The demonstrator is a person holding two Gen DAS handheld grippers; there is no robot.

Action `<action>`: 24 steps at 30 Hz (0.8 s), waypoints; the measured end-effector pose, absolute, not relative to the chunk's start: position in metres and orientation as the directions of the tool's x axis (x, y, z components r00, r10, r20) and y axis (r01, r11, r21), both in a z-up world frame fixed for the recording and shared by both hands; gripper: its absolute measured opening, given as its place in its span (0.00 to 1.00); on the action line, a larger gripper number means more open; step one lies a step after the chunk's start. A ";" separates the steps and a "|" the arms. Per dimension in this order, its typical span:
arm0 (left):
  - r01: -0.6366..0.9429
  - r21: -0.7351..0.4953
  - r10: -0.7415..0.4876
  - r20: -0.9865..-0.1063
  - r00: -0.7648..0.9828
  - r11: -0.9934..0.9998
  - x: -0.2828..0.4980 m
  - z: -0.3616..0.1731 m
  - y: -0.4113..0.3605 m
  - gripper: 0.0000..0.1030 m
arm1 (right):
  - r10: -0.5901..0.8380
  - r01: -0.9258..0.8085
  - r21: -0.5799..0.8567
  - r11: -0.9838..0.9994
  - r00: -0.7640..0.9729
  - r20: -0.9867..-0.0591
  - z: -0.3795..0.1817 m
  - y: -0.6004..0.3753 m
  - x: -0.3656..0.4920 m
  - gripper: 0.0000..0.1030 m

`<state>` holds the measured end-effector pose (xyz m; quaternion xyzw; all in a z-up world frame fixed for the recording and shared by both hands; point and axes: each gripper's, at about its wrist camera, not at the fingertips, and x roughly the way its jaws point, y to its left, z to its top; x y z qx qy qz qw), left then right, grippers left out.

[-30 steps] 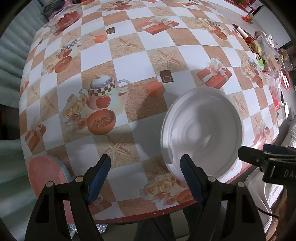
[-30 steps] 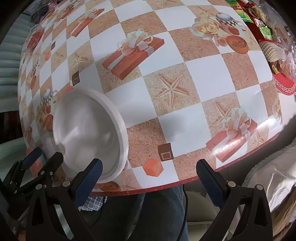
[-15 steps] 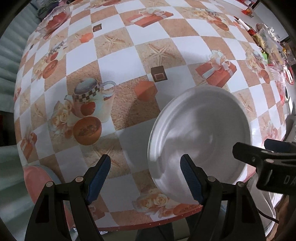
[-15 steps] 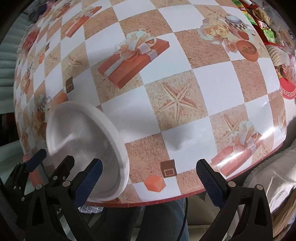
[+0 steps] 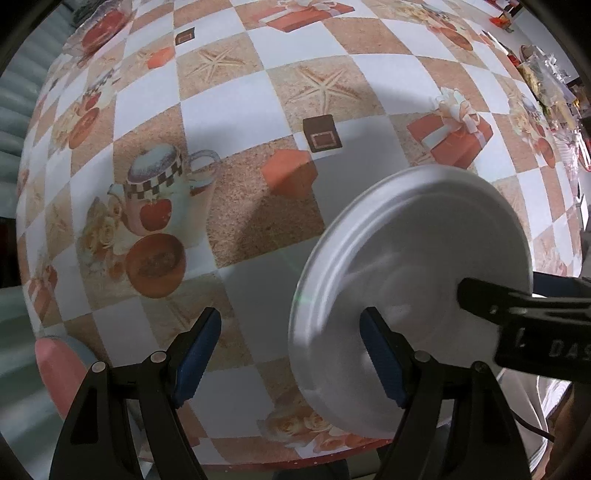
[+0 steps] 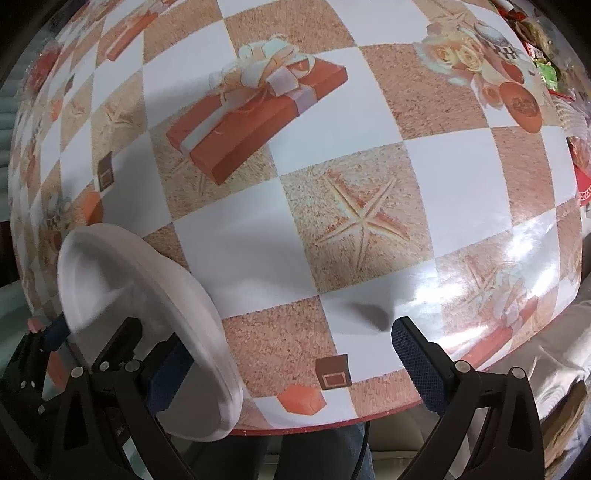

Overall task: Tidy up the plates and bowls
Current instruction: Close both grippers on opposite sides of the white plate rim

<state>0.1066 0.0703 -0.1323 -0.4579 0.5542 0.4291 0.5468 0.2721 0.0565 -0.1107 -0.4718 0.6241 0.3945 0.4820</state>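
A white foam plate [image 5: 413, 258] sits near the table's front edge. It looks tipped and its rim is blurred, so I cannot tell if it rests flat. My left gripper [image 5: 288, 358] hangs open just above the tablecloth, its right finger [image 5: 380, 362] over the plate's near-left part. My right gripper [image 6: 293, 365] is open wide, its left finger [image 6: 170, 373] in front of the plate [image 6: 125, 280] by the rim. In the left wrist view a right gripper finger [image 5: 495, 299] reaches over the plate. Neither gripper's pads press on it.
The table wears a checked cloth with gifts, starfish and teapots; its front edge [image 6: 332, 424] runs just past the fingers. Packets and clutter [image 6: 550, 70] crowd the far right. A glass bowl [image 5: 99, 29] stands far back left. A person's legs [image 6: 321, 454] show below the edge.
Both grippers have sunk toward the table, so the plate fills more of each view. The right gripper's left finger now overlaps the plate's inside. Both pairs of jaws stayed equally wide.
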 end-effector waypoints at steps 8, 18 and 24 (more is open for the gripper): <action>-0.975 -0.034 -0.038 -0.999 0.026 0.219 0.124 -0.144 0.080 0.78 | -0.218 -0.970 0.044 0.241 -0.099 -0.971 -0.119 0.061 0.263 0.99; -0.972 -0.026 -0.033 -0.999 0.018 0.232 0.134 -0.143 0.080 0.78 | -0.243 -0.973 0.047 0.227 -0.103 -0.965 -0.121 0.066 0.261 1.00; -0.970 -0.019 -0.036 -0.999 0.011 0.242 0.136 -0.138 0.070 0.78 | -0.228 -0.977 0.037 0.212 -0.087 -0.970 -0.123 0.052 0.255 1.00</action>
